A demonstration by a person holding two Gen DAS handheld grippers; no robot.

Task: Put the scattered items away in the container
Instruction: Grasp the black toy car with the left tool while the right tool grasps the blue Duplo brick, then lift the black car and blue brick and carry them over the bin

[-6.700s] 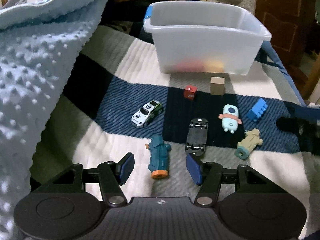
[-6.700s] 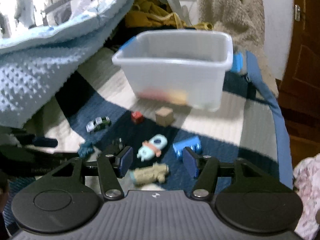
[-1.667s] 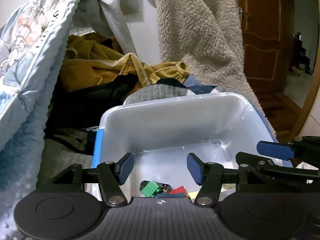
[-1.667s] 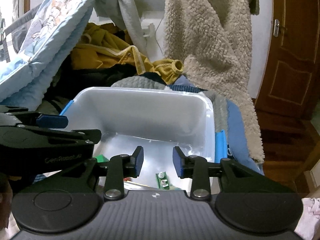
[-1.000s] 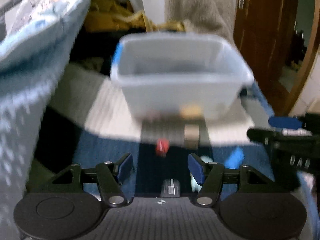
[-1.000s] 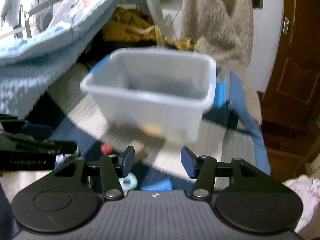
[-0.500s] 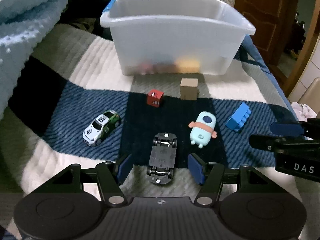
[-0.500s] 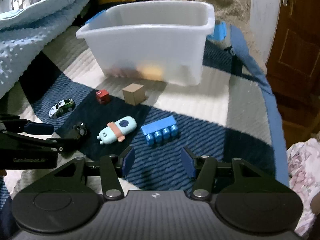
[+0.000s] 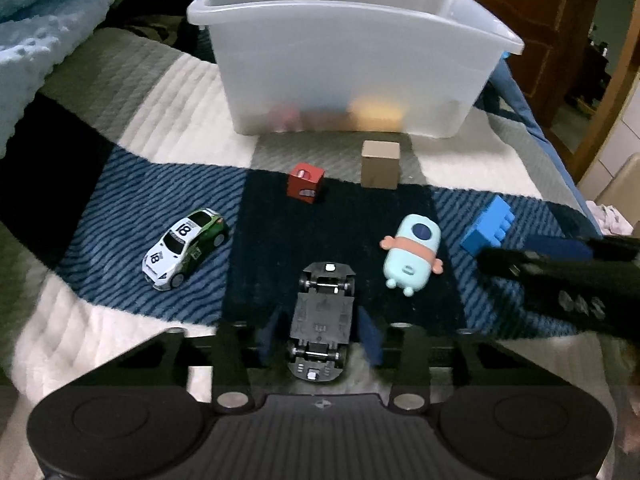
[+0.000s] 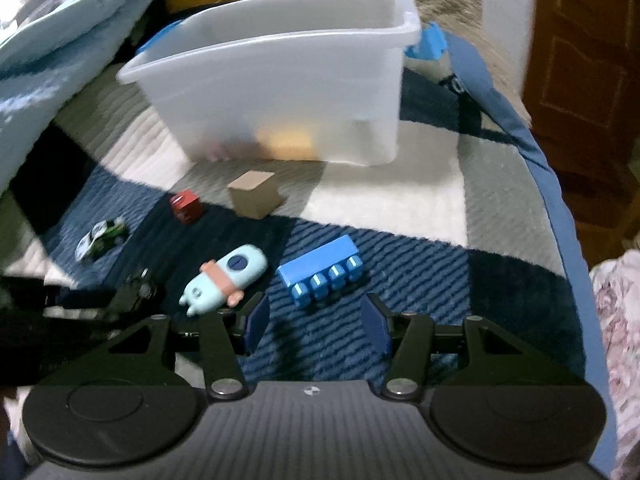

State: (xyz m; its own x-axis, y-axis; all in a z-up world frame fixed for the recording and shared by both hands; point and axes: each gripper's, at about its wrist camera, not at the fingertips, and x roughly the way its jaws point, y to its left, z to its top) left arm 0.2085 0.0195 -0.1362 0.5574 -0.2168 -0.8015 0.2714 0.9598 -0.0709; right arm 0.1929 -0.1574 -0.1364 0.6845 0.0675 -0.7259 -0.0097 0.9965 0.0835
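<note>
The left hand-held gripper is down over an overturned black toy car lying wheels-up on the bed; its jaws are closing with the car between them, the blue pads at the car's flanks, though motion blur hides whether they press yet. The car looks light, stiff plastic, probably a little slick on its sides, so a hold across the body between the axles seems soundest, clear of the wheels that could roll in the grip.

The right hand-held gripper hangs released and empty just short of a blue studded brick, also rigid and light; its flat long sides should take the pads well.

Still scattered are a pale blue rocket-like toy, a white and green race car, a red cube and a tan block. The translucent container stands behind them, with some coloured things dimly showing at its bottom.

Everything rests on a soft ribbed blanket checked in navy, white and grey, which may give under a push. A dimpled light-blue cover is heaped at the left, and a dark wooden door stands at the right.
</note>
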